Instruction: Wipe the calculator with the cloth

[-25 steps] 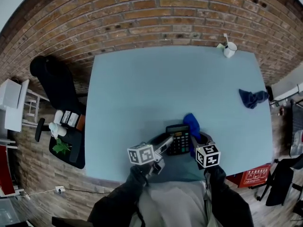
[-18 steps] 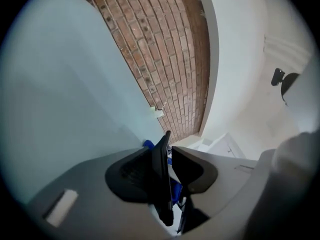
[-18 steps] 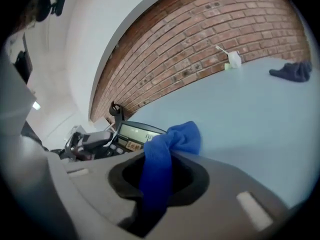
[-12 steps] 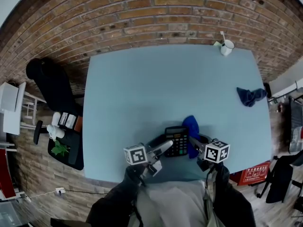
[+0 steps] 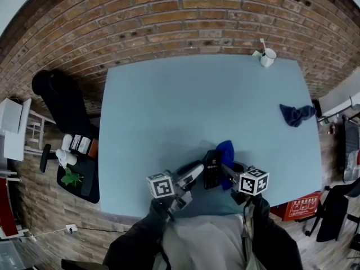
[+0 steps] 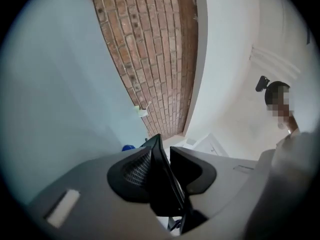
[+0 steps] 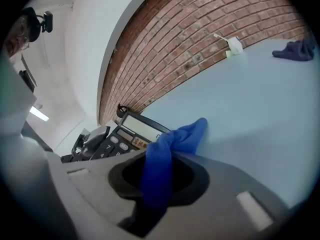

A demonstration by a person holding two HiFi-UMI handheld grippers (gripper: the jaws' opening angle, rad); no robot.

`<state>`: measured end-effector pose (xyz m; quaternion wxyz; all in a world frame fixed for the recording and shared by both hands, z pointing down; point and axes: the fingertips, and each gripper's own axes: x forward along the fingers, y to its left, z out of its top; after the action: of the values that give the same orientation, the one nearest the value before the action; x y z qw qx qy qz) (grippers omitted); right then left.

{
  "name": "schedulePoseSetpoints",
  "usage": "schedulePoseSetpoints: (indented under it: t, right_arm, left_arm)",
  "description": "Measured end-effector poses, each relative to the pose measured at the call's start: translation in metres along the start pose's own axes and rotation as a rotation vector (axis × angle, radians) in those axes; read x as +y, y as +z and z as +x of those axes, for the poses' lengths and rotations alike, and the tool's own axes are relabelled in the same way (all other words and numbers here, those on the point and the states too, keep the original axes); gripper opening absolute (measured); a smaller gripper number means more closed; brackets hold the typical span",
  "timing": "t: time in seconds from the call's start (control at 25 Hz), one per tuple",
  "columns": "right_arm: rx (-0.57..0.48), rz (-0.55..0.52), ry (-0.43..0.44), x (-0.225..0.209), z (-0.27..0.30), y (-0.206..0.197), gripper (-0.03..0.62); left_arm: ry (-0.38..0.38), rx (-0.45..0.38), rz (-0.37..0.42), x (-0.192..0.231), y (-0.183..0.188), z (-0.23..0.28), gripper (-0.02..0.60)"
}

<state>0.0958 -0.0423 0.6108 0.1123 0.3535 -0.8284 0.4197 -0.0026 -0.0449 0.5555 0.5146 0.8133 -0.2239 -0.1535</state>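
Left gripper (image 6: 161,153), jaws just closing, grips the black plastic calculator (image 7: 135,129), seen only edge-on there. Right gripper (image 7: 162,168) pinches the blue fabric cloth (image 7: 182,134).

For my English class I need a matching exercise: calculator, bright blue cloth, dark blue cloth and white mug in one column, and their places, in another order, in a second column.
1. calculator
2. bright blue cloth
3. dark blue cloth
4. white mug

A. far right corner of the table, by the brick wall
B. in the right hand-held gripper
C. loose near the table's right edge
D. in the left hand-held gripper

Pairs: 1-D, 2-B, 3-C, 4-A.

The left hand-held gripper's jaws have just been closing, with the calculator between them.
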Motion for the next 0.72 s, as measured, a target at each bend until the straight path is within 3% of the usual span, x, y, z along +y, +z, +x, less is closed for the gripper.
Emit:
schedulePoseSetpoints:
  t: [0.12, 0.32, 0.56, 0.64, 0.72]
  right_arm:
    - [-0.016, -0.048, -0.028, 0.002, 0.0, -0.001, 0.069]
    - [-0.044, -0.112, -0.093, 0.005, 0.001, -0.005, 0.069]
    - [-0.077, -0.083, -0.067, 0.004, -0.002, -0.003, 0.069]
    - [-0.091, -0.074, -0.057, 0.004, -0.005, -0.002, 0.069]
    - [-0.099, -0.078, -0.05, 0.005, -0.006, -0.003, 0.069]
  left_arm:
    - [-0.002, -0.067, -0.111, 0.004, 0.004, -0.006, 0.179]
    - [-0.193, -0.17, -0.335, -0.012, 0.002, -0.001, 0.182]
    - [-0.291, -0.267, -0.466, -0.023, 0.007, 0.001, 0.243]
    - [-0.287, -0.29, -0.486, -0.021, 0.008, 0.0, 0.281]
    - [-0.26, -0.297, -0.494, -0.017, 0.006, 0.0, 0.42]
